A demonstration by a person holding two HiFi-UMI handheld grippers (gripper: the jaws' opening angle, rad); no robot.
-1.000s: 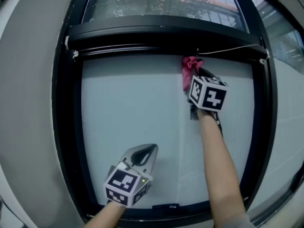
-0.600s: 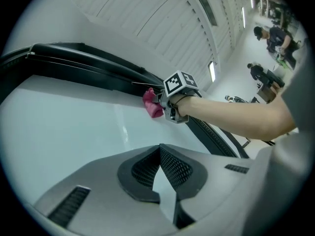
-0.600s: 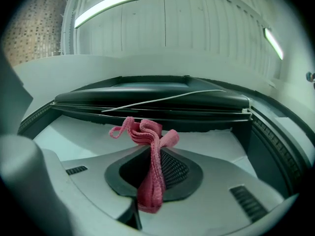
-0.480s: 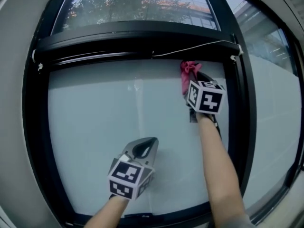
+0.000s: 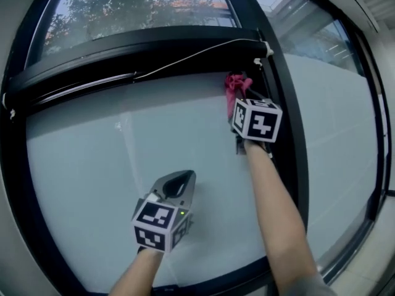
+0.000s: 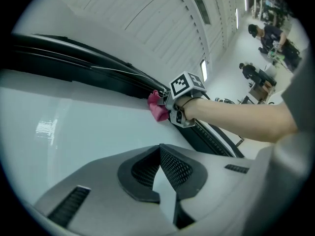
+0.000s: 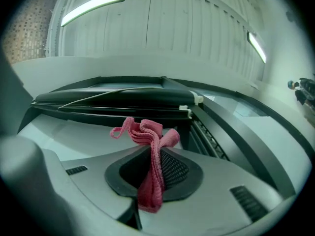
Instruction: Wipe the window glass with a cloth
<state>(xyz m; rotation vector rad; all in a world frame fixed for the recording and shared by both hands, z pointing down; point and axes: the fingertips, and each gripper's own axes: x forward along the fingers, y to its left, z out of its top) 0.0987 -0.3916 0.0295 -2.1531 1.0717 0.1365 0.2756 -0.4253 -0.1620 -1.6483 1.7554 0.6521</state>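
**Right gripper** [image 7: 156,170]: jaws closed on a pink cloth [image 7: 150,140]. The cloth runs as a folded strip between the dark ribbed pads, and a crumpled bunch stands beyond the jaw tips. The marker cube faces the head camera, with a bare forearm [image 5: 274,208] behind it.

**Pink cloth, position:** at the upper right corner of the window glass [image 5: 111,165], just below the black top rail [image 5: 123,51] and just beside the black upright bar [image 5: 289,134]. In the left gripper view the bunch lies against the glass.

**Left gripper** [image 6: 160,176]: jaws pressed together at the tips with nothing between them; a narrow slit lower down shows only pale glass. It is low on the glass near the middle, well apart from the cloth, with its nose pointing toward the pane. Contact with the glass cannot be told.

**Window glass:** a pale, frosted-looking pane, with a faint bright reflection on its left part.

**White cord** [image 5: 197,51]: runs along the top rail to a small white fitting at the glass's upper right corner, close above the cloth.

**Upper pane** [image 5: 123,5]: above the top rail, clear, showing a tree and a building.

**Seated people** [image 6: 253,73]: far behind the right forearm, in the left gripper view only.
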